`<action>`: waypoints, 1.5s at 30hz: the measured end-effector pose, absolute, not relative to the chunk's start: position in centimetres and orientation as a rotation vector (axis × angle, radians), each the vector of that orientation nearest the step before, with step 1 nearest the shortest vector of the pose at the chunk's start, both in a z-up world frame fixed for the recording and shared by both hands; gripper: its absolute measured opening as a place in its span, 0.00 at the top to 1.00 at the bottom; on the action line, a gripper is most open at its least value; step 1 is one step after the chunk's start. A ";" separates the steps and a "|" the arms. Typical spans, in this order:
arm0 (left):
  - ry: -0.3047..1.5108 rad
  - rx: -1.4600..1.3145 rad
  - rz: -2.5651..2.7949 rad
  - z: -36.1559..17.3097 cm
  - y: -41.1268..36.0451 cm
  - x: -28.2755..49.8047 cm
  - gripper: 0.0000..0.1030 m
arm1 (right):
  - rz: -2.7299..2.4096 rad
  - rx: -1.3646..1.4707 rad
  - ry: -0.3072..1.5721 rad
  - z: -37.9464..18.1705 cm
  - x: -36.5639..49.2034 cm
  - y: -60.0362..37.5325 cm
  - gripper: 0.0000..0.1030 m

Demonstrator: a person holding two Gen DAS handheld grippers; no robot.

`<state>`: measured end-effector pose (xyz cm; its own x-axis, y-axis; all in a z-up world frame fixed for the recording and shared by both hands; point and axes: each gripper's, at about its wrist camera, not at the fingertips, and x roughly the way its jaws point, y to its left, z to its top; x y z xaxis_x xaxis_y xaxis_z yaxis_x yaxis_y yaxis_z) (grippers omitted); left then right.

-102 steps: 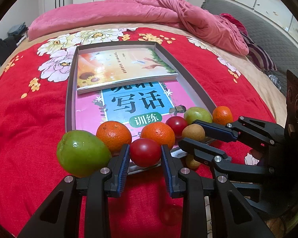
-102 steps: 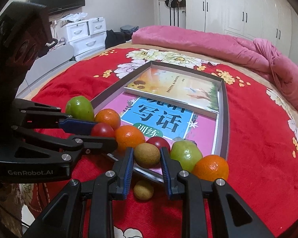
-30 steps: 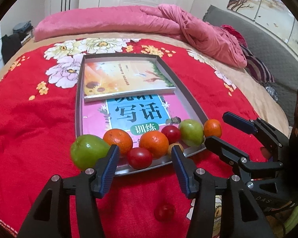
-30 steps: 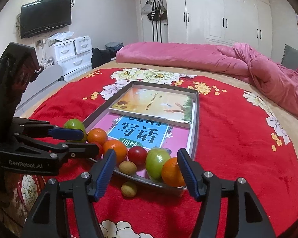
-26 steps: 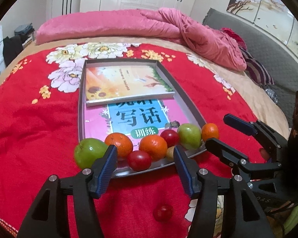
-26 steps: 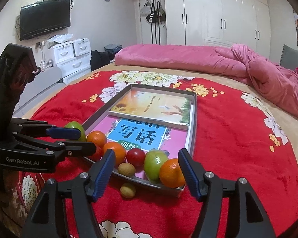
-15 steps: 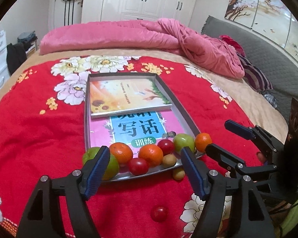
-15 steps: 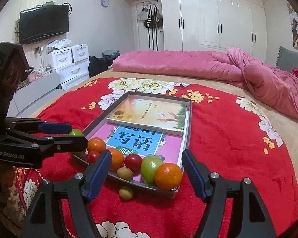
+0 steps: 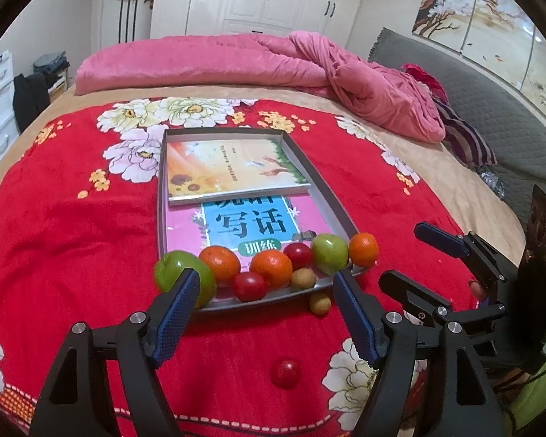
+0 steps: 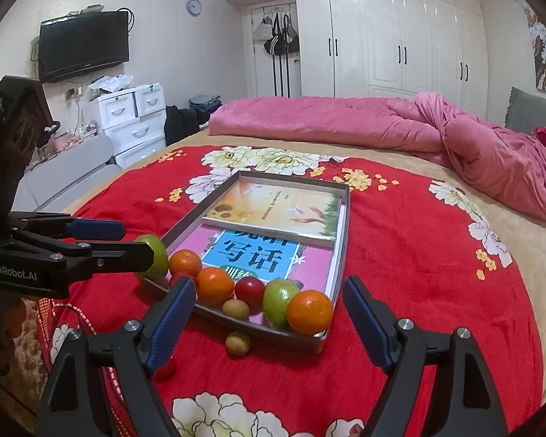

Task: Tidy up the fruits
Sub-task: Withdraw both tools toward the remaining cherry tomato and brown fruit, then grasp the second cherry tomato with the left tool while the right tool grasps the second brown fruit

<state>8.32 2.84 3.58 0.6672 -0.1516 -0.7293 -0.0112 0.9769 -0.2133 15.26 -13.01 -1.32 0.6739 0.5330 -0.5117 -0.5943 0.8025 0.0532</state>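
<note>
A grey tray (image 9: 332, 196) on the red flowered bedspread holds two books. Along its near edge sits a row of fruit: a green apple (image 9: 174, 273), oranges (image 9: 272, 264), red tomatoes (image 9: 249, 286), another green apple (image 9: 329, 253) and a small brown fruit (image 9: 303, 278). A second brown fruit (image 10: 237, 343) and a small tomato (image 9: 287, 374) lie loose on the cloth in front of the tray. My left gripper (image 9: 266, 278) hovers open before the row, holding nothing. My right gripper (image 10: 269, 284) is beside it, jaws opening, with nothing between them.
A crumpled pink duvet (image 9: 364, 83) lies across the far side of the bed. White drawers (image 10: 134, 123) and a wall television (image 10: 83, 45) stand to the left, with wardrobes behind. A grey headboard (image 9: 491, 116) runs along the right. Bare red cloth surrounds the tray.
Both grippers have pulled back and up from the fruit row and their jaws have spread wider. The tomato and brown fruit once between the fingers now lie in the tray's row.
</note>
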 end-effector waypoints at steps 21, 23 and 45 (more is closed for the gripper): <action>0.940 -0.194 -0.105 1.4 2.2 6.1 0.25 | 0.647 -0.144 0.634 -2.9 14.5 -13.0 0.20; 0.950 -0.191 -0.107 1.2 2.1 6.0 0.25 | 0.646 -0.146 0.641 -3.0 14.6 -13.0 0.20; 1.101 -0.182 -0.173 -4.4 0.1 6.3 0.44 | 0.665 -0.083 0.893 -8.2 18.2 -11.5 0.38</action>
